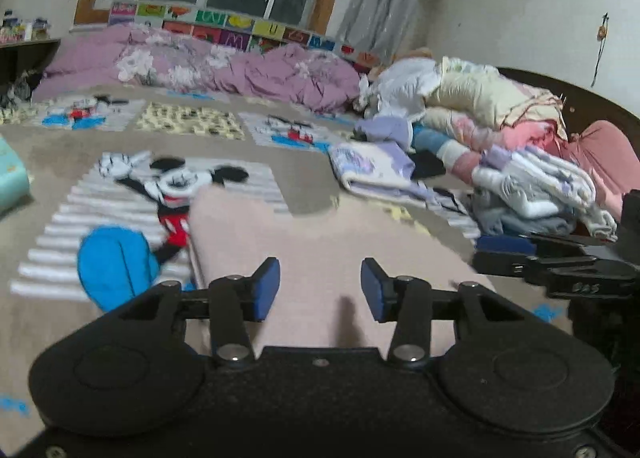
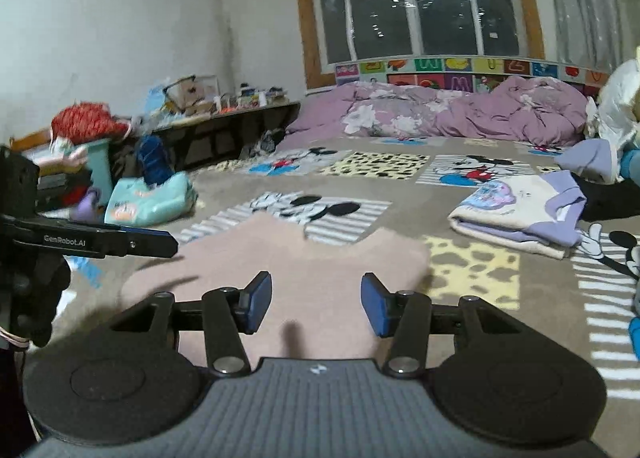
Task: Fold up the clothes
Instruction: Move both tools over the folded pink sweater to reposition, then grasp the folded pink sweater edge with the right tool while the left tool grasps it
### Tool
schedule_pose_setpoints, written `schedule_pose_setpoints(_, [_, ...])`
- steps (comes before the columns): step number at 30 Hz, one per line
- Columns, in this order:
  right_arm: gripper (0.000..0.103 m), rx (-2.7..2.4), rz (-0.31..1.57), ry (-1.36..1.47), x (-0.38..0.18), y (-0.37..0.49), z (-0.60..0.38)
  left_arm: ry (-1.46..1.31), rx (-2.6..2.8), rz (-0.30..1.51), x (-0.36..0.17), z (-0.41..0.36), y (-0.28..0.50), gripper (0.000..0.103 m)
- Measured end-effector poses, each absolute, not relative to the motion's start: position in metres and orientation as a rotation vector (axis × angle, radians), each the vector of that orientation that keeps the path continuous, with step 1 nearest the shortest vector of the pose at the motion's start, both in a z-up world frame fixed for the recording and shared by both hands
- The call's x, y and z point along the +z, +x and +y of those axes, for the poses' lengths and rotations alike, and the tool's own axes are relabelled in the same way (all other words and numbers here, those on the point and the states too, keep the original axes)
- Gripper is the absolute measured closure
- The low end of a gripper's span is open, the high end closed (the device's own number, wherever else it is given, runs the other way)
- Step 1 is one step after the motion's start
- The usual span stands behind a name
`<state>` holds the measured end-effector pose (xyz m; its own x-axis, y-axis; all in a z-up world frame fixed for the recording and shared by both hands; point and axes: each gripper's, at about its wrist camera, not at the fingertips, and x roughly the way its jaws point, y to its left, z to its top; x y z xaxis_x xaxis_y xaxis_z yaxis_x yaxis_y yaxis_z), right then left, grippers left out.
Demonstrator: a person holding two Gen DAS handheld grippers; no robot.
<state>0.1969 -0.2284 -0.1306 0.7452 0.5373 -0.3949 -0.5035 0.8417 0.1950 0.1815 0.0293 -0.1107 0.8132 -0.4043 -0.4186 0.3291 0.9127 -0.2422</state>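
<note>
1. Left wrist view: our left gripper (image 1: 320, 286) hovers low over the pale pink folded garment (image 1: 320, 246) on the cartoon-mouse bedspread (image 1: 240, 138), jaws spread wide, gripping nothing.
2. Right wrist view: our right gripper (image 2: 316, 304) hovers above the same pink garment (image 2: 304, 258), jaws wide apart and empty; a folded cream-and-lilac top (image 2: 516, 214) lies well apart.

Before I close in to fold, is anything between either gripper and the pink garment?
Nothing visible. The left gripper and right gripper are both open directly over the pink garment, which lies flat and bare.
</note>
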Motion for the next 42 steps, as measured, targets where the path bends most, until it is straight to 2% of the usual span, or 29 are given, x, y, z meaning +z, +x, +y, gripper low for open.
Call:
schedule_pose_setpoints(11, [0.055, 0.552, 0.518, 0.099, -0.158, 0.186, -0.211, -0.179, -0.379, 0.56, -0.148, 0.026, 0.2, 0.056])
schedule_pose_setpoints(22, [0.054, 0.496, 0.517, 0.239, -0.157, 0.162, -0.232, -0.203, -0.349, 0.556, -0.136, 0.032, 0.178, 0.055])
schedule_pose_setpoints(23, [0.053, 0.478, 0.511, 0.275, -0.157, 0.157, -0.239, -0.208, -0.342, 0.551, -0.132, 0.034, 0.174, 0.054])
schedule_pose_setpoints(25, [0.052, 0.44, 0.513, 0.366, -0.159, 0.155, -0.254, -0.249, -0.322, 0.53, -0.124, 0.041, 0.166, 0.044])
schedule_pose_setpoints(26, [0.05, 0.427, 0.515, 0.415, -0.162, 0.156, -0.262, -0.286, -0.308, 0.52, -0.123, 0.046, 0.163, 0.04])
schedule_pose_setpoints(27, [0.047, 0.414, 0.517, 0.464, -0.164, 0.157, -0.27, -0.329, -0.288, 0.514, -0.122, 0.052, 0.164, 0.03])
schedule_pose_setpoints(28, [0.045, 0.404, 0.517, 0.511, -0.167, 0.159, -0.277, -0.368, -0.269, 0.513, -0.121, 0.056, 0.165, 0.025])
schedule_pose_setpoints(30, [0.029, 0.396, 0.516, 0.6, -0.171, 0.163, -0.287, -0.45, -0.25, 0.541, -0.128, 0.065, 0.17, 0.024])
schedule_pose_setpoints(32, [0.023, 0.402, 0.519, 0.675, -0.175, 0.169, -0.293, -0.535, -0.234, 0.579, -0.137, 0.074, 0.177, 0.023])
schedule_pose_setpoints(38, [0.018, 0.458, 0.594, 0.775, -0.186, 0.2, -0.285, -0.729, -0.234, 0.676, -0.16, 0.089, 0.199, 0.022])
schedule_pose_setpoints(42, [0.018, 0.483, 0.669, 0.792, -0.195, 0.233, -0.275, -0.725, -0.245, 0.714, -0.161, 0.087, 0.215, 0.022])
